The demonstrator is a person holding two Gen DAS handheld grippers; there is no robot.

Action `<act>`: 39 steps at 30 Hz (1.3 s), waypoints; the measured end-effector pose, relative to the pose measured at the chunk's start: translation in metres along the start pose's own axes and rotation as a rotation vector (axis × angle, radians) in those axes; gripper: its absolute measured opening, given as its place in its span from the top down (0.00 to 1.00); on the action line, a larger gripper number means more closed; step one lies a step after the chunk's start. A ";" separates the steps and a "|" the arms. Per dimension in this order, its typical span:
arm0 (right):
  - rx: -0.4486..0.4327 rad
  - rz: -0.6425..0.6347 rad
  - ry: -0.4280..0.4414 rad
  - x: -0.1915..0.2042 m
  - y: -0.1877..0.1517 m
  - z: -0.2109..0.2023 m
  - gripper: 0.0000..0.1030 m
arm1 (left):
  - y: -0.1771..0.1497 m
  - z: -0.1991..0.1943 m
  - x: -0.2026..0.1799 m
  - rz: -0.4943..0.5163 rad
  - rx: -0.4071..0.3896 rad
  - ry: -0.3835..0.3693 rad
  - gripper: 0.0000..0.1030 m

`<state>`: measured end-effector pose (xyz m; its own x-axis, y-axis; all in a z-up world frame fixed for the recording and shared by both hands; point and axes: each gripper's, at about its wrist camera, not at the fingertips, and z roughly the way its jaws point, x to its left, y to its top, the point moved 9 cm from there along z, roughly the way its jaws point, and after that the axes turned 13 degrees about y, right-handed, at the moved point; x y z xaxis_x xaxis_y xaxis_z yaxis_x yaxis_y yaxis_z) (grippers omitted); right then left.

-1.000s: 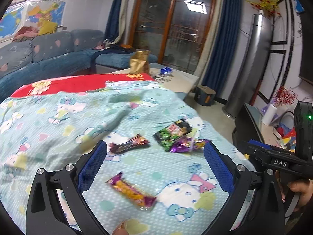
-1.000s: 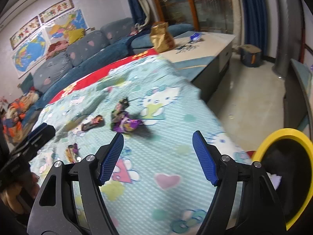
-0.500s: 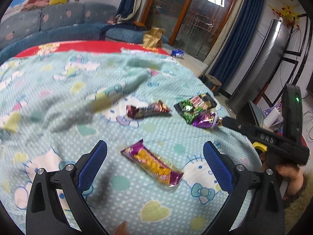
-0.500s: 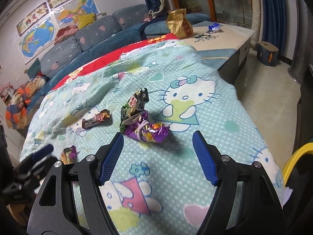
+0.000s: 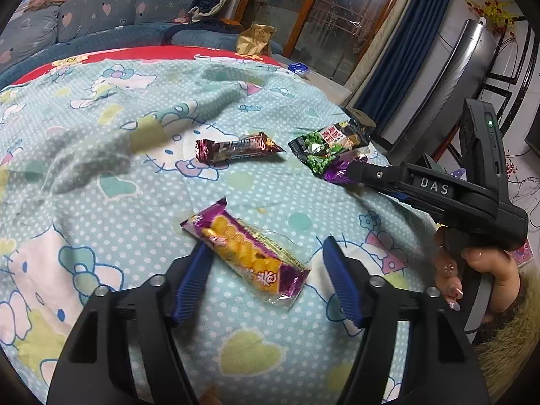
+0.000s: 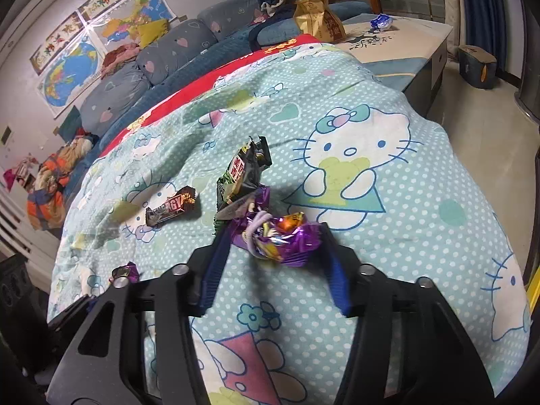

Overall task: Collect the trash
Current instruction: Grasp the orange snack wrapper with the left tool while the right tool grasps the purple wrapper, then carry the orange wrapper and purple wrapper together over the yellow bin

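Both tongs now lowered, narrowed but apart: left tongs (image 5: 266,281) straddle orange wrapper (image 5: 248,254); right tongs (image 6: 271,265) straddle purple wrapper (image 6: 280,236) beside green packet (image 6: 243,177). Grasps imminent.

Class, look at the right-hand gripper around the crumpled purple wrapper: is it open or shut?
Open. The right gripper has its blue fingers on either side of the crumpled purple wrapper, with gaps visible, not clamped.

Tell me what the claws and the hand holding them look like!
Each black plastic claw has two forked arms with silver bolts and ribbed blue pads. The right claw looks the same; its black handle says "DAS" in white and has a green light. The hand has decorated pink nails.
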<state>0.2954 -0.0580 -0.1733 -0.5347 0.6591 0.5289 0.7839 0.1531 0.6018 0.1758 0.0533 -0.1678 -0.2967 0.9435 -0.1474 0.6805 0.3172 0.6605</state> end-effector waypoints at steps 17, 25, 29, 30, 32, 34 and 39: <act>-0.027 -0.032 0.028 0.016 -0.030 -0.042 0.72 | 0.000 -0.008 -0.019 0.032 -0.014 -0.052 0.73; -0.049 -0.030 0.014 0.012 -0.046 -0.077 0.72 | 0.008 -0.023 -0.037 0.064 -0.058 -0.086 0.74; -0.070 -0.028 0.002 0.007 -0.046 -0.093 0.72 | 0.014 -0.031 -0.049 0.085 -0.077 -0.104 0.74; -0.074 -0.029 -0.003 0.006 -0.045 -0.095 0.72 | 0.015 -0.033 -0.053 0.091 -0.083 -0.109 0.74; -0.085 -0.035 -0.020 0.003 -0.043 -0.102 0.72 | 0.017 -0.036 -0.059 0.103 -0.091 -0.119 0.74; -0.098 -0.035 -0.034 0.000 -0.042 -0.109 0.72 | 0.018 -0.039 -0.066 0.113 -0.098 -0.129 0.74; -0.126 -0.036 -0.063 -0.008 -0.037 -0.124 0.72 | 0.020 -0.045 -0.082 0.135 -0.111 -0.154 0.74</act>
<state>0.2311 -0.1599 -0.1255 -0.5377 0.7001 0.4698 0.7167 0.0860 0.6921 0.1836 -0.0217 -0.1094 -0.0968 0.9828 -0.1573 0.6266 0.1830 0.7575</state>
